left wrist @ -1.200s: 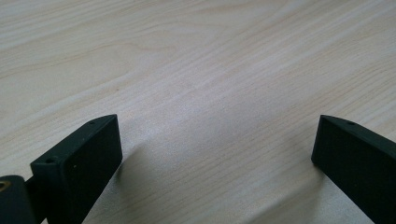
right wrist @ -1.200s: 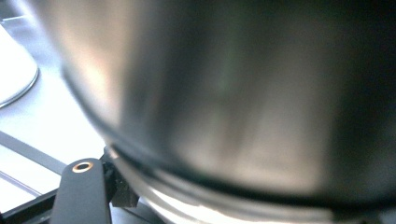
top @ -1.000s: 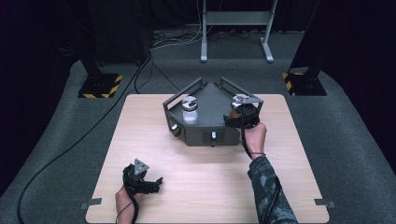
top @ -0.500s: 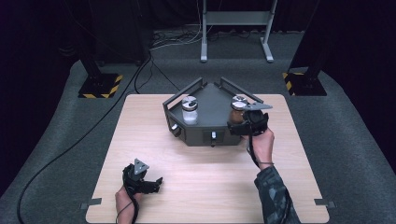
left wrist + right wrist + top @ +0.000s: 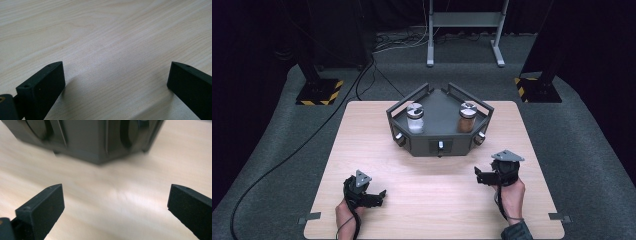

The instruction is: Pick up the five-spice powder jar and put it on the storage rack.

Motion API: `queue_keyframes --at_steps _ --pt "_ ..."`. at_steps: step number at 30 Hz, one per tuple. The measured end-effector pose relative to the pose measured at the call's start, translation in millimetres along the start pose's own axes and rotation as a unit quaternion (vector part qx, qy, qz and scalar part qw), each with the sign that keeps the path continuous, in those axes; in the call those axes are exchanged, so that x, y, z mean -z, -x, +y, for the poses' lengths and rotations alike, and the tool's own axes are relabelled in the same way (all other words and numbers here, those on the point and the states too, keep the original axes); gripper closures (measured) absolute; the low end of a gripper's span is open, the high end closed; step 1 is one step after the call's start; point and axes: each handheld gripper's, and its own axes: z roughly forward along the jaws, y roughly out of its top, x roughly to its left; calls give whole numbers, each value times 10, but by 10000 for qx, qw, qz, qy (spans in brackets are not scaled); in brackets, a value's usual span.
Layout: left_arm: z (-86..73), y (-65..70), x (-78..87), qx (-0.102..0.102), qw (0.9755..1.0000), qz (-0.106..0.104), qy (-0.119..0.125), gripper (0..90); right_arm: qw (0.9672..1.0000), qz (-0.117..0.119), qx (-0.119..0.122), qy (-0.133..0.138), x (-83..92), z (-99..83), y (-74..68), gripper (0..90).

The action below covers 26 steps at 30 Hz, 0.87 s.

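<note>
Brown jar [image 5: 467, 118] stands on the rack's [image 5: 439, 139] far right. Both claws — left claw [image 5: 379, 196], right claw [image 5: 479, 176] — are spread, empty, near the desk [image 5: 362, 135] edge. Placing looks finished; next, probably rest.

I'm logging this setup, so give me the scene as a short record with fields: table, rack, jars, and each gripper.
table: light wood
rack: dark, angular, at the far middle of the table
white jar: upright in the rack's left side
brown jar: upright in the rack's right side
left gripper: open, empty, near edge of table
right gripper: open, empty, apart from the rack
</note>
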Motion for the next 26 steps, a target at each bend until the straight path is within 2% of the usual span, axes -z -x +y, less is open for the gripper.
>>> queue_keyframes --at_steps 4,9,13,16,22,26 --pt "-3 4 0 -7 10000 6 8 15 9999 -42 -117 -105 -6 -250 18 0" --pt "-5 9 1 -14 10000 15 15 15 9994 0 -288 -208 -22 -462 70 0" --pt "-6 12 1 -17 10000 20 17 15 9990 -13 -337 -292 -36 -530 90 0" --pt "-5 8 1 -13 10000 14 15 15 9989 35 -404 -249 -24 -583 105 0" --pt "-1 0 0 1 10000 1 2 15 9992 16 -320 -253 -9 -628 98 0" --pt "-1 0 0 5 10000 1 1 14 9991 131 -388 -114 16 -720 144 0"
